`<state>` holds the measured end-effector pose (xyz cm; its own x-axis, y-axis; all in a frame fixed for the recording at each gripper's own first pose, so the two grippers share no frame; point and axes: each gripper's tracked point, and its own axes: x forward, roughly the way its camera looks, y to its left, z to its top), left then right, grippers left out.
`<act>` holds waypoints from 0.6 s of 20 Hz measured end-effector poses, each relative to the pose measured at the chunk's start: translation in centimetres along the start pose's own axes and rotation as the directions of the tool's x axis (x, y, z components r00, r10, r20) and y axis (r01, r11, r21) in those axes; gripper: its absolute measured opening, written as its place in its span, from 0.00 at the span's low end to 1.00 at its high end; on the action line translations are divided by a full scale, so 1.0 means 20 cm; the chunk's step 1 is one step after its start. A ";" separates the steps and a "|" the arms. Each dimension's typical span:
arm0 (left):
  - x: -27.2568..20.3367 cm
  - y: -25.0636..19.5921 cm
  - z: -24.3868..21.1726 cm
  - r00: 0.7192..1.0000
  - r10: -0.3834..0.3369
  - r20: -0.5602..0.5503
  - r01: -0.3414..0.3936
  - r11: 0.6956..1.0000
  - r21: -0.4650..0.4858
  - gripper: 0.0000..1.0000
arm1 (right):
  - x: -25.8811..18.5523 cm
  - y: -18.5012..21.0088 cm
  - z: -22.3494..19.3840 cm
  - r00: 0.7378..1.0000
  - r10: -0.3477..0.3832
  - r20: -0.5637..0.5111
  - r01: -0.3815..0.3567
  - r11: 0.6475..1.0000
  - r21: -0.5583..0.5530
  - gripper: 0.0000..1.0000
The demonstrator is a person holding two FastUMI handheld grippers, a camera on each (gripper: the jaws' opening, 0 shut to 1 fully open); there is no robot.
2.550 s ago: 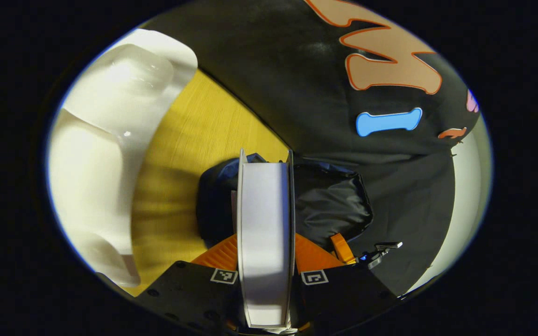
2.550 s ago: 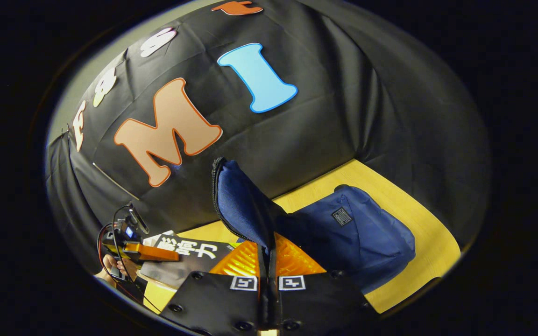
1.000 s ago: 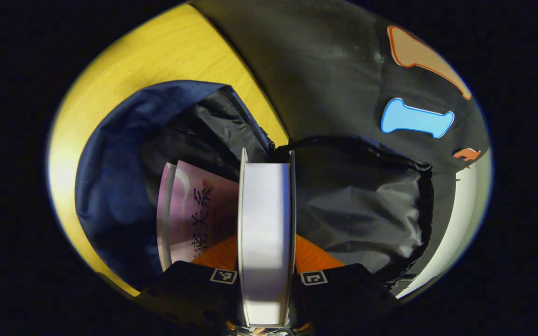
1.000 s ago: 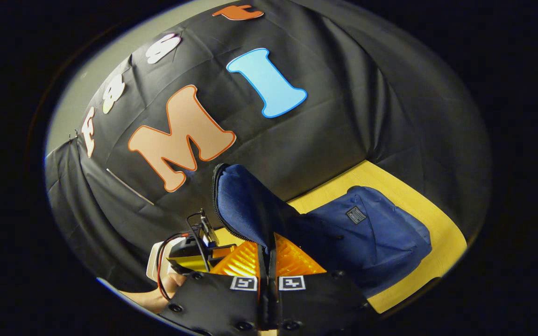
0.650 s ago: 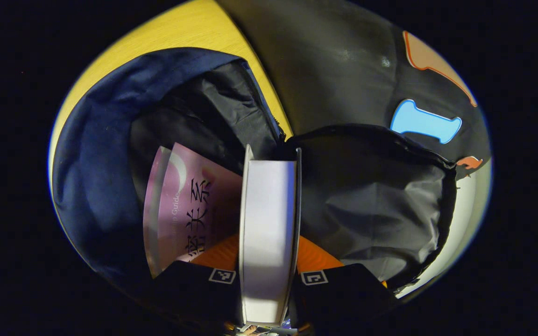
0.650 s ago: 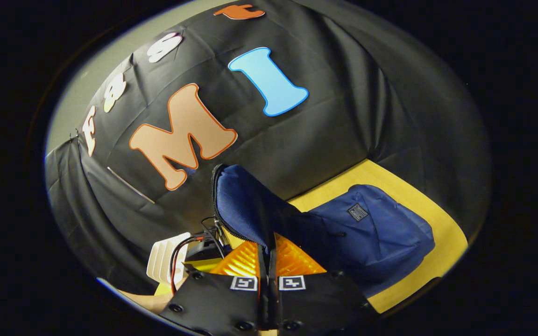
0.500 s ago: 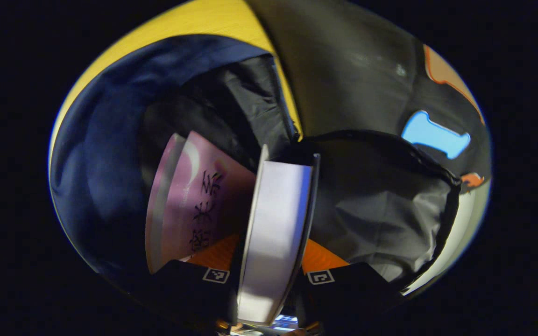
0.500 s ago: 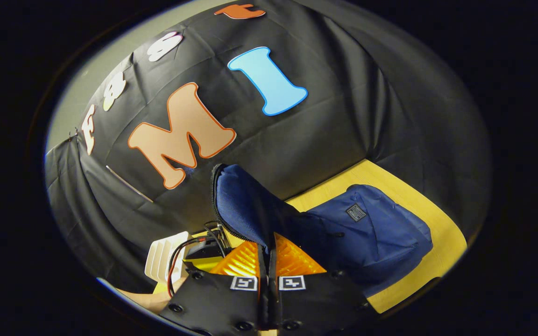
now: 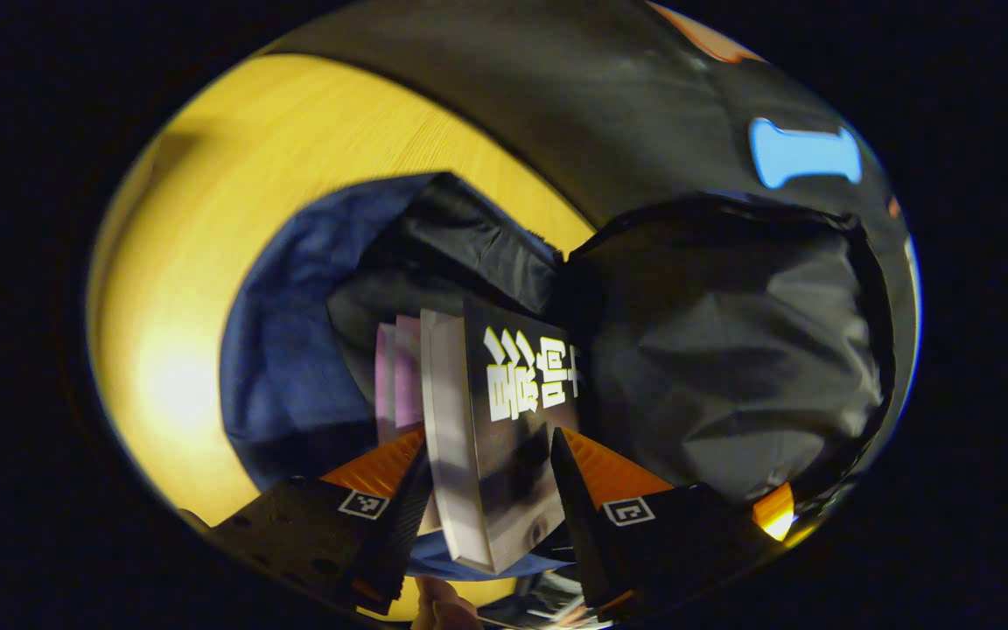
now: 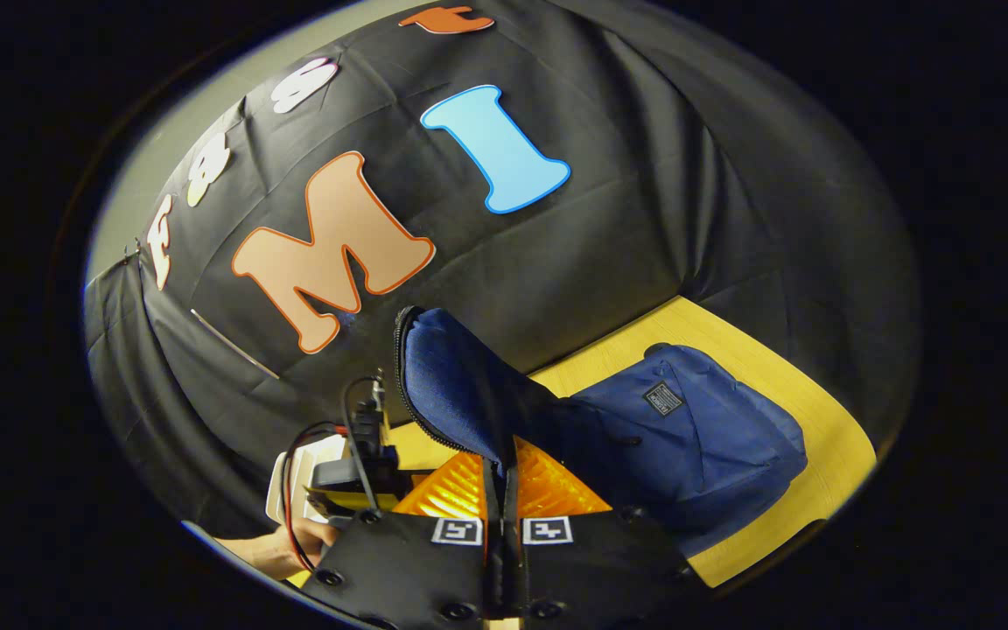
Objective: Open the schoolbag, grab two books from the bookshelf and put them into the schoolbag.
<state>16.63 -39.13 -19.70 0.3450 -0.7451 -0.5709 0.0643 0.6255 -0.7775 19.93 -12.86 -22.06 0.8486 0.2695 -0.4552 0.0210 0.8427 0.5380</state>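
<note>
Schoolbag (image 10: 696,437) lying on yellow surface (image 9: 233,175), mouth held agape. Right claw (image 10: 501,472) clamped on soft flap (image 10: 460,394), pulled up; limp cloth, best pinched near zip edge. Left claw (image 9: 488,455) spread apart, dark book (image 9: 513,411) between fingers, contact unclear; looks dropped into bag. Stiff, slick cover, prob. moderately heavy: grip by spine. Count: 2 books, incl. pink book (image 9: 403,372) just beside; 1 bag; 2 claws.

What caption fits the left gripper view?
Open tool over the bag, black book beside a pink book inside.
</note>
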 end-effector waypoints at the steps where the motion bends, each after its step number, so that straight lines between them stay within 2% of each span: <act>1: -0.05 0.01 0.02 0.999 0.023 0.023 -0.024 0.998 0.057 0.74 | 0.00 0.00 -0.01 1.000 -0.002 -0.003 0.002 1.000 -0.003 0.05; 3: -0.19 -0.01 0.12 0.994 0.065 0.091 -0.081 0.980 0.180 0.73 | 0.01 0.00 -0.02 1.000 -0.004 -0.011 0.004 1.000 -0.006 0.03; 4: -0.25 0.00 0.17 0.987 0.087 0.132 -0.117 0.962 0.246 0.67 | 0.01 0.00 -0.02 1.000 -0.005 -0.011 0.005 1.000 -0.008 0.03; 5: -0.31 0.03 0.21 0.978 0.117 0.174 -0.166 0.938 0.305 0.73 | 0.01 0.00 -0.02 1.000 -0.007 -0.011 0.007 1.000 -0.008 0.03; 7: -0.47 0.05 0.29 0.952 0.164 0.258 -0.259 0.881 0.396 0.77 | 0.01 0.01 -0.03 1.000 -0.008 -0.013 0.008 1.000 -0.012 0.03; 8: -0.55 0.05 0.33 0.938 0.176 0.298 -0.296 0.854 0.427 0.92 | 0.02 0.01 -0.03 1.000 -0.008 -0.018 0.008 1.000 -0.017 0.03; 9: -0.62 0.04 0.37 0.922 0.179 0.343 -0.329 0.830 0.450 0.89 | 0.00 0.01 -0.03 1.000 -0.010 -0.016 0.010 1.000 -0.022 0.03; 12: -0.84 0.02 0.46 0.862 0.180 0.475 -0.430 0.757 0.493 0.89 | 0.00 0.01 -0.03 1.000 -0.016 -0.013 0.016 0.999 -0.029 0.03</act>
<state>19.46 -24.32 -8.03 0.7534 -0.4195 -0.5064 0.3621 0.9075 -0.2130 19.66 -12.37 -22.46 0.8413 0.2616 -0.4730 0.0194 0.8599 0.5101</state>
